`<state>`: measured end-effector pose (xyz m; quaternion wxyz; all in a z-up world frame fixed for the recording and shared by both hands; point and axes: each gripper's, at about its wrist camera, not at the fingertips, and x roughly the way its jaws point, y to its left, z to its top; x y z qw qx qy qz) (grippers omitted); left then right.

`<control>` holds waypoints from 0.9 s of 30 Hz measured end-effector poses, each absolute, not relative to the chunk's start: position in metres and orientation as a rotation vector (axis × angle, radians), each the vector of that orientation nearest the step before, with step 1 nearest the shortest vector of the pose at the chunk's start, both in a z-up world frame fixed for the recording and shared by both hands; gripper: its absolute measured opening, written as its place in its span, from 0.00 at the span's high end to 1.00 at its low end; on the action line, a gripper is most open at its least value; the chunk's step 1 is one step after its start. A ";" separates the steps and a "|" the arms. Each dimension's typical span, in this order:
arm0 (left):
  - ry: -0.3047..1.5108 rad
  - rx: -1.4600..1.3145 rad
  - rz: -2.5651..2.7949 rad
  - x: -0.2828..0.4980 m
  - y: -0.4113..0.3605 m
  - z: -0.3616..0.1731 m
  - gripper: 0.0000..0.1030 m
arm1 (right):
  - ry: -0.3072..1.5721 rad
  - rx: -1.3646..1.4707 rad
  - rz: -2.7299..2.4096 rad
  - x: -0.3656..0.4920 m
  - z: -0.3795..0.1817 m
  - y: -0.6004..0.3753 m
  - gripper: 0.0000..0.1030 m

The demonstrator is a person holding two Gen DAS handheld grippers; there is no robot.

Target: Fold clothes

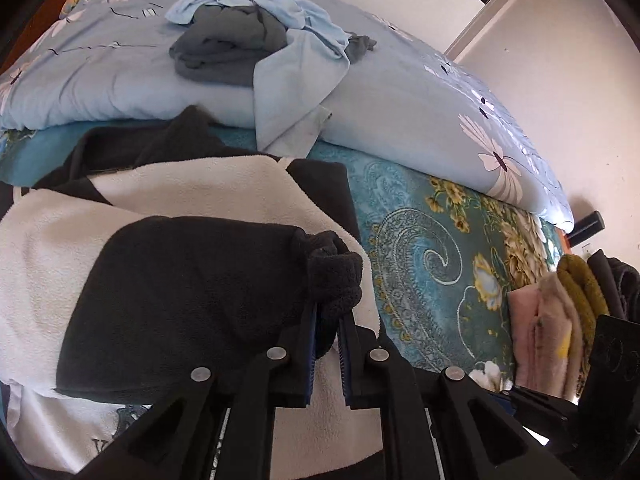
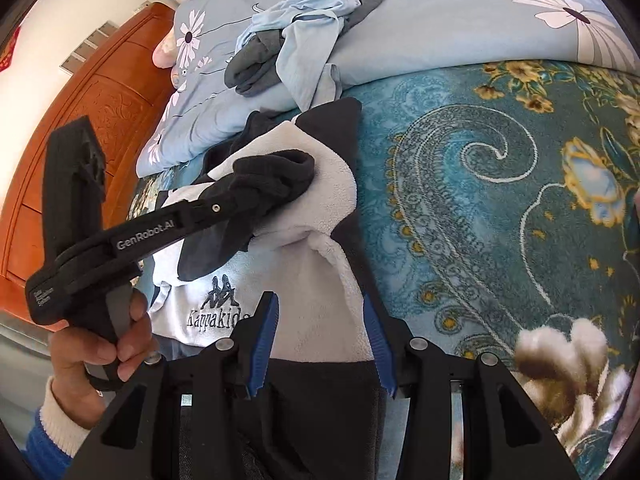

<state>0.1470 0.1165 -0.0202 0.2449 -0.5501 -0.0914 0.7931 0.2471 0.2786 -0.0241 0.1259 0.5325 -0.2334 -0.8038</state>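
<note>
A black-and-white fleece top [image 1: 192,196] [image 2: 312,240] lies on the teal patterned bedspread [image 1: 436,264] [image 2: 480,200]. My left gripper [image 1: 329,312] is shut on its black sleeve cuff [image 1: 334,276] and holds the sleeve across the white body. In the right wrist view the left gripper [image 2: 256,196] reaches in from the left with the cuff [image 2: 280,178] bunched at its tip. My right gripper [image 2: 320,320] is open and empty, just above the top's white lower part.
A pile of light blue and grey clothes [image 1: 256,36] [image 2: 296,36] lies on a floral blue quilt [image 1: 420,100] behind the top. Folded pink, yellow and dark clothes [image 1: 560,316] are stacked at the right. A wooden headboard [image 2: 88,120] stands at the left.
</note>
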 end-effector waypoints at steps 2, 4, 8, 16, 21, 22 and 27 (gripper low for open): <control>-0.292 -1.515 2.109 0.150 0.109 -0.018 0.66 | -0.676 1.546 -2.341 0.244 -0.025 0.278 0.56; -0.385 -1.495 2.074 0.154 0.094 -0.011 0.50 | -0.677 1.546 -2.339 0.239 -0.026 0.277 0.56; -0.552 -1.428 2.216 0.161 0.033 0.003 0.48 | -0.721 1.499 -2.315 0.224 -0.025 0.272 0.56; -0.544 -1.733 2.706 0.187 -0.103 -0.032 0.47 | -0.882 1.481 -2.219 0.180 -0.040 0.262 0.48; -0.449 -1.822 2.694 0.203 -0.118 -0.060 0.47 | -1.077 1.530 -2.116 0.160 -0.061 0.264 0.48; -0.425 -1.822 2.697 0.203 -0.117 -0.063 0.47 | -1.100 1.527 -2.116 0.157 -0.062 0.265 0.48; -0.383 -1.810 2.715 0.194 -0.112 -0.067 0.47 | -1.143 1.601 -2.109 0.142 -0.065 0.260 0.50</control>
